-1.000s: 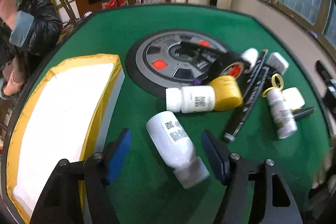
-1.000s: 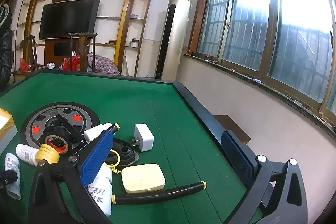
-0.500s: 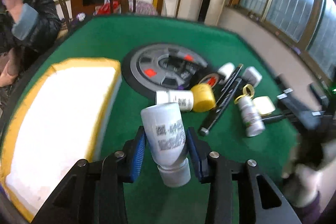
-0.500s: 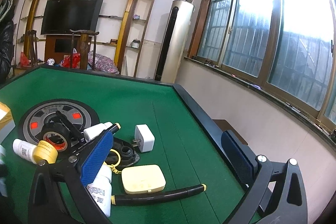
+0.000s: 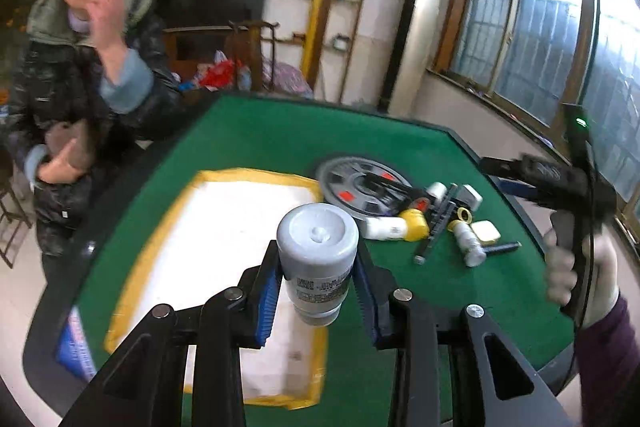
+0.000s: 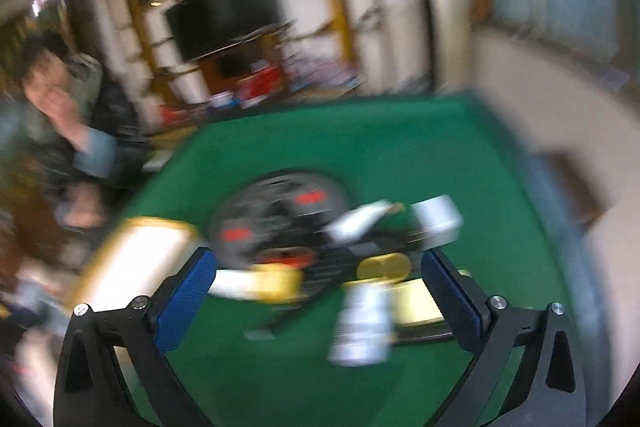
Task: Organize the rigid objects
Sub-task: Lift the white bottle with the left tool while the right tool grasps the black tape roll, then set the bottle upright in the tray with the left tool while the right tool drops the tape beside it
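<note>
White bottle [image 5: 318,259] clamped between left tongs [image 5: 316,291], above yellow-rimmed tray [image 5: 224,195]

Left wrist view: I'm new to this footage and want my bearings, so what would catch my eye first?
The white bottle clamped in the left gripper, held up over the yellow-edged white tray. Beyond it, a cluster of bottles and small items lies on the green table, beside a round grey disc. A person in a dark jacket stands at the table's far left.

Small print is seen on the label of the grey plastic bottle [image 5: 318,267], but nothing can be read.
</note>
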The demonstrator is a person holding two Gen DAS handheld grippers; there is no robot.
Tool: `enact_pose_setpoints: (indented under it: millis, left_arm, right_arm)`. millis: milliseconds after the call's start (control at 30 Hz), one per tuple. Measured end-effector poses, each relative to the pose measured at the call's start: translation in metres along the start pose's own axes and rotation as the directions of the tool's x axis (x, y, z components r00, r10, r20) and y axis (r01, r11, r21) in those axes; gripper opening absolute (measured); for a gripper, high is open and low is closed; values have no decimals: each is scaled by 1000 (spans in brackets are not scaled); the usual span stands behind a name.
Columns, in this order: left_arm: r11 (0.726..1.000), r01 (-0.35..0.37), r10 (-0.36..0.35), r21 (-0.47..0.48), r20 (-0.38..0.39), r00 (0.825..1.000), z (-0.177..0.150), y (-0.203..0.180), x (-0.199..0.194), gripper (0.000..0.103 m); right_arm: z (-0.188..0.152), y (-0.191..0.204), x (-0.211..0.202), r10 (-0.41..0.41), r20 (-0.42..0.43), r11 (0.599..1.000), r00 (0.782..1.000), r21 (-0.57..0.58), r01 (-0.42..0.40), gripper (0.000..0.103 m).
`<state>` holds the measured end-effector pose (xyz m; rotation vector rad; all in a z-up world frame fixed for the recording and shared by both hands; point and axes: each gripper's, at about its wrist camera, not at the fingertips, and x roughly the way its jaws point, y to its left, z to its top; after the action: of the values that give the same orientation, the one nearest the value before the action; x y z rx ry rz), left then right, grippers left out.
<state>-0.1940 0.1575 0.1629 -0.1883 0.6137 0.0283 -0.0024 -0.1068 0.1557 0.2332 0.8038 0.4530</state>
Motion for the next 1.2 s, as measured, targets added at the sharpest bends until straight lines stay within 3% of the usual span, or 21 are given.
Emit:
enact_pose_setpoints:
  millis: [67, 133, 267, 400, 600, 633, 667, 767, 867, 1033, 1133, 1200]
  left_arm:
    - [1000, -3, 3, -27, 4, 1000, -6, 15, -5, 36]
    - [999, -4, 4, -50, 2, 1000, -12, 30, -7, 36]
    - [995, -27, 27, -95, 9, 1000, -20, 62, -13, 36]
    - [991, -28, 29, -129, 7, 1000, -25, 88, -13, 36]
    - [990, 3, -5, -143, -18, 1000, -30, 99, 2, 36]
    - [990, 8, -11, -141, -25, 1000, -32, 97, 5, 36]
    - [990, 12, -17, -139, -29, 999, -32, 97, 7, 36]
    - [991, 28, -33, -132, -35, 999, -30, 95, 10, 36]
    - [989, 62, -66, -138, -27, 997, -20, 96, 8, 36]
    - [986, 118, -121, -115, -23, 992, 28, 95, 15, 36]
    - [979, 159, -167, -129, -51, 985, 64, 98, 44, 36]
    - [975, 176, -189, -136, -91, 978, 80, 101, 77, 36]
  right_arm:
    - [7, 4, 31, 84, -107, 992, 991, 105, -73, 49]
    - [8, 8, 60, 84, -172, 985, 981, 166, -55, 41]
    - [11, 10, 95, 39, -215, 970, 976, 241, 15, 39]
    - [13, 10, 121, -65, -250, 955, 966, 266, 134, 39]
    - [12, -10, 139, -160, -267, 897, 950, 363, 253, 39]
    - [11, -12, 140, -169, -257, 891, 951, 374, 260, 34]
    - [8, -15, 141, -169, -244, 885, 955, 389, 256, 20]
    - [4, -19, 137, -109, -215, 882, 971, 430, 194, 18]
    - [7, -5, 119, -101, -183, 913, 978, 374, 164, 18]
    - [26, 38, 73, 64, -114, 958, 991, 286, -29, 18]
    - [42, 82, 62, 215, -109, 952, 970, 246, -184, 18]
    - [48, 118, 75, 279, -155, 948, 948, 201, -247, 18]
